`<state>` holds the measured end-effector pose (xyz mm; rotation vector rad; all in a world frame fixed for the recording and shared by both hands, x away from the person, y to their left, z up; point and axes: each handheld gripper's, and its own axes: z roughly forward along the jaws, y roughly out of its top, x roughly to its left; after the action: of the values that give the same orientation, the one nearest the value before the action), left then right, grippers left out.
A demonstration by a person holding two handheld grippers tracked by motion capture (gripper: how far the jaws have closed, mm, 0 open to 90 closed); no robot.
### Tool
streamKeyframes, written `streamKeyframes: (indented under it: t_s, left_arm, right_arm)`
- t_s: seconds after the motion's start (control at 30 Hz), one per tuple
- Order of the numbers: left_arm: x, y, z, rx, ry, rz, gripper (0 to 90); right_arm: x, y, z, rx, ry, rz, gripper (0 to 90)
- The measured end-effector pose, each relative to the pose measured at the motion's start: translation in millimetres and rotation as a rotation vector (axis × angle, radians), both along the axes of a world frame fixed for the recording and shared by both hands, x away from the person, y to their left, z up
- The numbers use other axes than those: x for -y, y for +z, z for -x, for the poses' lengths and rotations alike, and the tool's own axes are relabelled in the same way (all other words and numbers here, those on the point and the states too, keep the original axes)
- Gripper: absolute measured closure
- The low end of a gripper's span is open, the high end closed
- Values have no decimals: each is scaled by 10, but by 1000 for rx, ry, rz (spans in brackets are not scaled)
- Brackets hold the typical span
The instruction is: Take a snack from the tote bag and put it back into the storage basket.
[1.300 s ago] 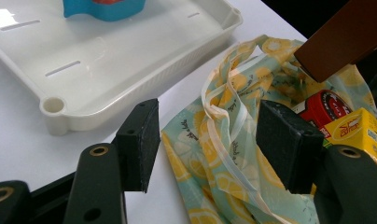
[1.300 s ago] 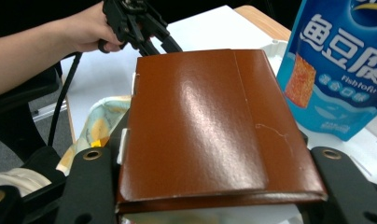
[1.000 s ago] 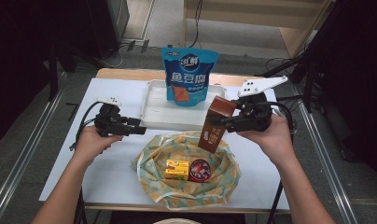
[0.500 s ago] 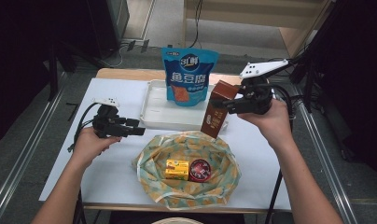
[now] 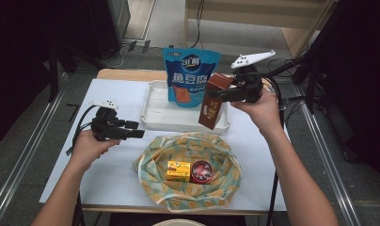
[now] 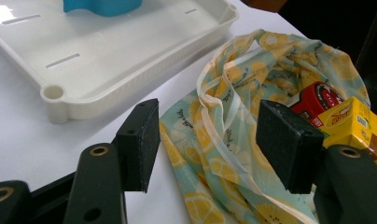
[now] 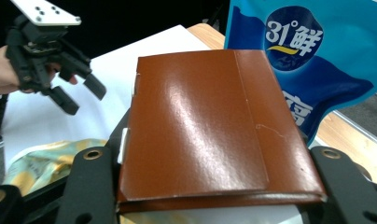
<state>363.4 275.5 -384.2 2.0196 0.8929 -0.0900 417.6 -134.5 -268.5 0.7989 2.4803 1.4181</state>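
Right gripper [image 5: 215, 92] pinching brown carton [image 5: 211, 101] over white tray's [image 5: 155, 110] right edge; left gripper [image 5: 137, 129] spread wide, holding nothing.

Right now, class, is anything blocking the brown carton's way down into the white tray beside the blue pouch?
Nothing visible blocks it. The right gripper holds the brown carton over the right end of the white plastic tray, whose floor there looks bare. The blue snack pouch stands just beside it at the tray's back, close but not underneath.
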Motion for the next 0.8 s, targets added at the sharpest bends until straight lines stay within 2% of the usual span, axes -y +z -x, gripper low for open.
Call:
streamKeyframes:
  t_s: [0.4, 0.7, 0.8]
  left_arm:
    - [-34, -8, 24, 5, -5, -1, 403]
    - [-33, -30, 3, -2, -5, 1, 405]
    - [-29, -32, 5, -2, -8, -2, 405]
  right_arm:
    - [-163, -130, -254, -17, -15, 5, 440]
    - [-368, -247, -386, -13, -19, 11, 440]
    - [-448, -301, -445, -25, -20, 15, 441]
